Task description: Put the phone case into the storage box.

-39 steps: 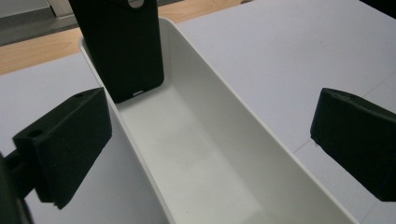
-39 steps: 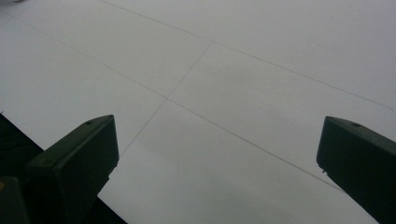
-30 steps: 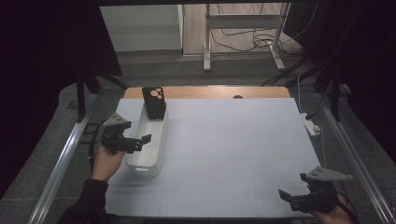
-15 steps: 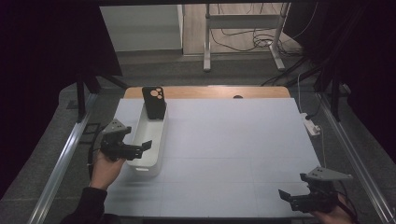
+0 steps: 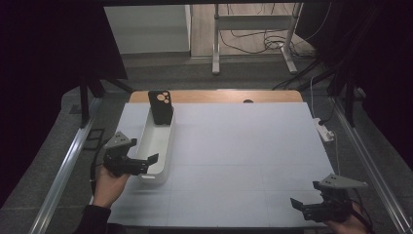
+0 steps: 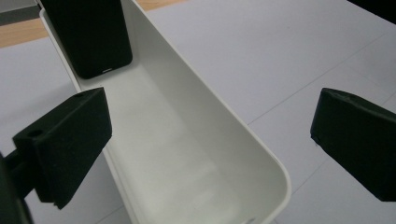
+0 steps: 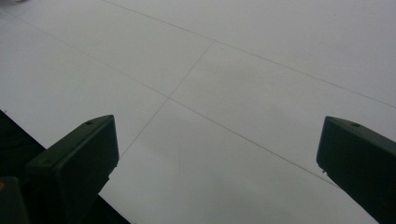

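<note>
Left tool (image 5: 141, 163) now nearer the tray's (image 5: 163, 146) near end (jaws spread, nothing held).

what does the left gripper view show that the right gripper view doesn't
The left gripper view alone has the white tray between its open jaws, with a black phone case standing at the tray's far end, and a strip of wooden table edge. The right gripper view alone has a dark drop past the mat's edge at lower left. Both share two black jaws set wide apart and the pale mat with thin lines.
</note>
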Available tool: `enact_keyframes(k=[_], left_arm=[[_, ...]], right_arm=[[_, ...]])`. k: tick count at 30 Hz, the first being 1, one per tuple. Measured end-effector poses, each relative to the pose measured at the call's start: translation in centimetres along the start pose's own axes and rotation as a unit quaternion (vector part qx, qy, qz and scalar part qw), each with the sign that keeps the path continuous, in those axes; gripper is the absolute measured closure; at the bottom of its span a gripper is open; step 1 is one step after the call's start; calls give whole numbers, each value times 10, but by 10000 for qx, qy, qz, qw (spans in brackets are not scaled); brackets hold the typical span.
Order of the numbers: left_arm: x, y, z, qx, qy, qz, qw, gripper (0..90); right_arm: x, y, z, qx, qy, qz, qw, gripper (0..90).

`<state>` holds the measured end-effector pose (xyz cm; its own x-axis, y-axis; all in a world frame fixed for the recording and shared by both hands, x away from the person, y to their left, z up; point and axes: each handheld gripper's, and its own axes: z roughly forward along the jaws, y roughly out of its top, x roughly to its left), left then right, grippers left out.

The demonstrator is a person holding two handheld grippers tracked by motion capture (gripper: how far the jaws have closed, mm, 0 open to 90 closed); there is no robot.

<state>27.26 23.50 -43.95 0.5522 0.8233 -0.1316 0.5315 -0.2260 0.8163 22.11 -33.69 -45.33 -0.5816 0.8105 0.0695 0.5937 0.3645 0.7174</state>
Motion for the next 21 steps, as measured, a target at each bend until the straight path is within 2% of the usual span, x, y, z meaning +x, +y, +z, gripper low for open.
enact_keyframes(k=[12, 21], left_arm=[[-12, -10, -13, -94, -77, -11, 9999, 0], [-15, -22, -26, -133, 13, -45, 9999, 0]], right_arm=[[0, 0, 0, 0, 0, 0, 10000, 0], [1, 0, 0, 9, -8, 1, 10000, 0]])
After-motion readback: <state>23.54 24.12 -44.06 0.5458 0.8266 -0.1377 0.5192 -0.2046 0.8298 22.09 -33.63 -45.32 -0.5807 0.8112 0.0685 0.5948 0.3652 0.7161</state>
